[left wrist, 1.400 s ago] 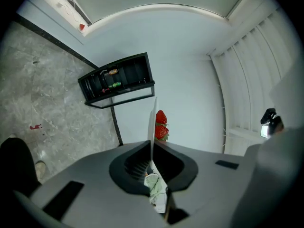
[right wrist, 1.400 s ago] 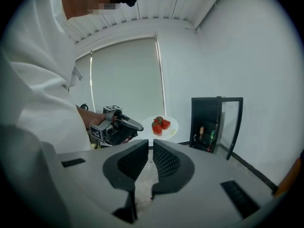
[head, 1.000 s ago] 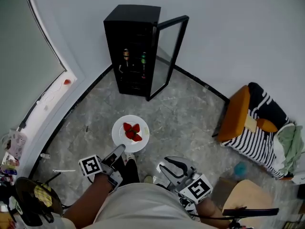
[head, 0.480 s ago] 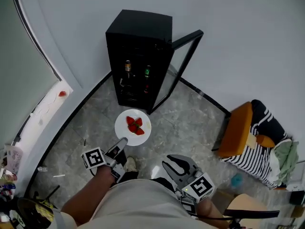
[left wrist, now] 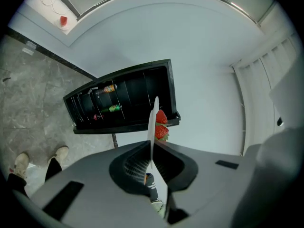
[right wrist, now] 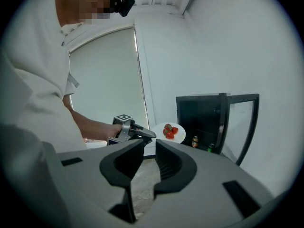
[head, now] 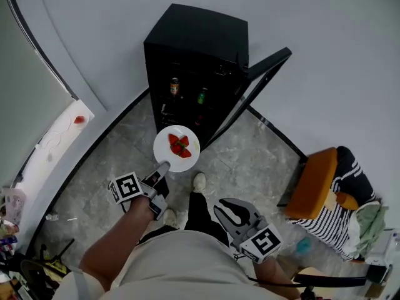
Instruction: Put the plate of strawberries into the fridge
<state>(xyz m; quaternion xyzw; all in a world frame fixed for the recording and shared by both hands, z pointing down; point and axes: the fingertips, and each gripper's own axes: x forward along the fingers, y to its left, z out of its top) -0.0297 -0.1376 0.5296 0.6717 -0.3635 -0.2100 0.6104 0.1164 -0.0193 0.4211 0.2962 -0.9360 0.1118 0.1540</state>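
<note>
Rim of round white strawberry plate (head: pixel 164 155) is sitting pinched between jaws of left gripper (head: pixel 164 168), mid-frame; right gripper (head: pixel 230 207) is hanging lower right, jaws apart, empty.

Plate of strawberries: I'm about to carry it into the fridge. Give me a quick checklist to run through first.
1. Grip: the left gripper is shut on the rim of the plate. Ok.
2. Load: the strawberries sit near the plate's middle, away from the rim. Ok.
3. Access: the fridge door is swung wide open, and the fridge stands just ahead of the plate. Ok.
4. Shelf room: bottles stand inside; whether a free shelf fits the plate, cannot tell.
5. Spare gripper: the right gripper is open, with nothing between its jaws, low and behind the plate. Ok.
</note>
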